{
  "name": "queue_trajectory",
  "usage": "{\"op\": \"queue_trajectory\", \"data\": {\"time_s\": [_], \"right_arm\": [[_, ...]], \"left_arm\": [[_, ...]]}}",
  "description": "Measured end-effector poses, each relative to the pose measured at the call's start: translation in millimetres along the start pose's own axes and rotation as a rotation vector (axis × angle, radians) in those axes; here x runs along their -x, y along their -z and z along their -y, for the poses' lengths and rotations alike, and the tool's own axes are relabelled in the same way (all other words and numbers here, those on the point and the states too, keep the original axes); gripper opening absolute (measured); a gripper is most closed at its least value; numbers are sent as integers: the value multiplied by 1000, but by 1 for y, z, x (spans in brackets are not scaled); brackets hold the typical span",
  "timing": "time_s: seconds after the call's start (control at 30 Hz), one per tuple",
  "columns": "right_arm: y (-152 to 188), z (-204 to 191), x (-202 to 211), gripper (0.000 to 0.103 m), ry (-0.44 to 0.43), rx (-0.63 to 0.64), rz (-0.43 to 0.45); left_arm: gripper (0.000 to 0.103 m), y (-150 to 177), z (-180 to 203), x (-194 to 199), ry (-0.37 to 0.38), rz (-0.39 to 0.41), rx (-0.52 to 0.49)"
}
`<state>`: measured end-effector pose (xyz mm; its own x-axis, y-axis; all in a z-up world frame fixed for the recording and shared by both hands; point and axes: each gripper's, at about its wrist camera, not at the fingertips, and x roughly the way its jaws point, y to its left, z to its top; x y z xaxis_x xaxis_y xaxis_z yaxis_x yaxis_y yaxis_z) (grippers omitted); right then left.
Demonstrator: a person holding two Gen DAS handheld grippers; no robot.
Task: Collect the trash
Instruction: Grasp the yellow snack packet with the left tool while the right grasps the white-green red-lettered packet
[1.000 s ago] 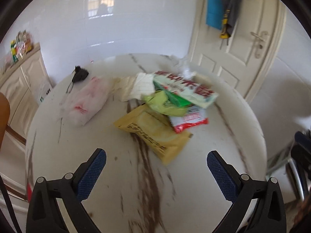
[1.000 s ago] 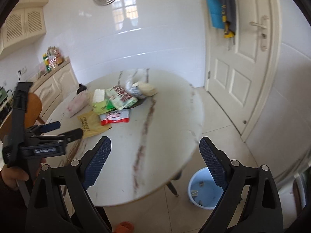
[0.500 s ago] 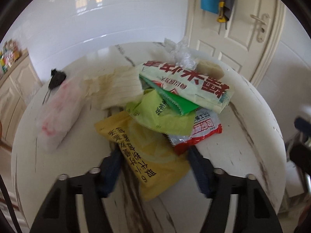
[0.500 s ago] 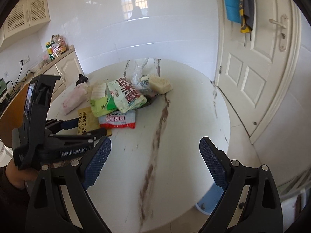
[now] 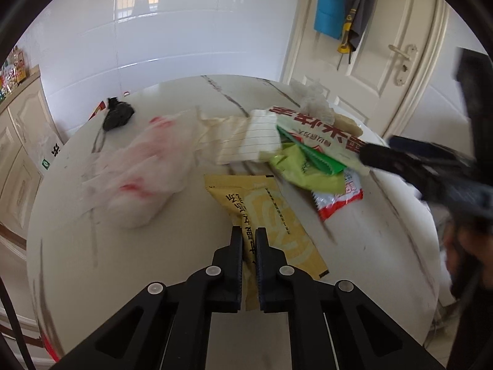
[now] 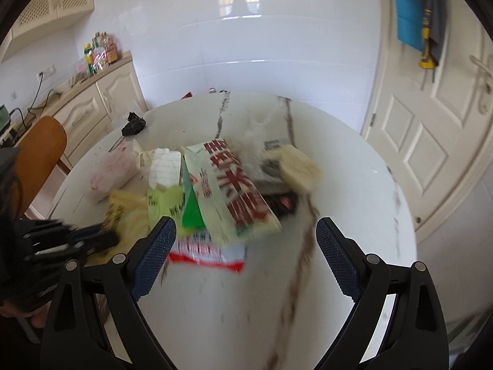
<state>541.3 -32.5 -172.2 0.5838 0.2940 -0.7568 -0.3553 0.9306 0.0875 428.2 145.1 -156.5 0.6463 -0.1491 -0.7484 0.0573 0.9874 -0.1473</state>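
Yellow wrapper [image 5: 271, 215] sits pinched at its near edge between the left gripper [image 5: 249, 240], ready for lifting, while the right gripper [image 6: 246, 243] hangs wide above the red-and-white packet [image 6: 209, 251].

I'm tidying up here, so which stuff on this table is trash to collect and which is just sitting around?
Trash: yellow wrapper in the left gripper, green wrapper, red-and-white packet, big noodle bag, white plastic bag.

Just around: wooden chair, door, cabinet.
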Motion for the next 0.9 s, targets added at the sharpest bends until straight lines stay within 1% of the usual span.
{"op": "queue_trajectory", "data": {"time_s": [0.13,0.2,0.23,0.27,0.33,0.37,0.4,0.43,0.47,0.53,0.57,0.6,0.63,0.7,0.73,0.77,0.83,0.87,0.9], "right_arm": [[-15,-6,-22,92,-21,22,-16],[-20,-7,-35,91,-41,30,-44],[-21,-7,-41,90,-46,34,-57],[-22,-7,-46,84,-51,36,-73],[-21,-7,-54,78,-50,37,-91],[-20,-6,-54,72,-44,37,-89],[-19,-5,-53,63,-39,38,-85],[-18,-4,-52,60,-38,37,-81],[-17,-3,-51,55,-47,37,-83],[-14,-4,-48,48,-52,51,-84],[-11,-6,-45,33,-43,70,-81],[-9,-7,-41,25,-51,77,-71],[-7,-7,-35,25,-63,75,-59],[-4,-6,-30,23,-74,67,-58],[-2,-6,-27,22,-81,67,-51],[2,-5,-24,22,-98,63,-58],[6,-4,-20,22,-115,50,-51],[9,-2,-17,22,-131,40,-58],[12,-2,-13,22,-142,35,-49]], "left_arm": [[4,6,-16,17,14,-19,2],[6,6,-24,19,31,-26,20],[7,7,-24,21,32,-24,19],[9,6,-25,22,22,-22,27],[13,7,-24,23,16,-17,22],[21,7,-22,21,-1,-19,26],[36,6,-21,20,-11,-19,32],[47,6,-20,18,-12,-19,37],[58,6,-19,17,-13,-22,42],[60,6,-12,15,-20,-18,25],[68,6,-6,13,-31,-21,14],[76,5,-2,10,-42,-27,8],[79,4,3,8,-53,-32,1],[87,6,15,3,-91,-43,-37],[88,7,19,2,-107,-46,-51],[91,8,25,-1,-133,-50,-72],[90,9,27,-1,-131,-43,-63],[83,10,28,1,-131,-27,-65],[63,11,28,3,-122,-12,-72]]}}
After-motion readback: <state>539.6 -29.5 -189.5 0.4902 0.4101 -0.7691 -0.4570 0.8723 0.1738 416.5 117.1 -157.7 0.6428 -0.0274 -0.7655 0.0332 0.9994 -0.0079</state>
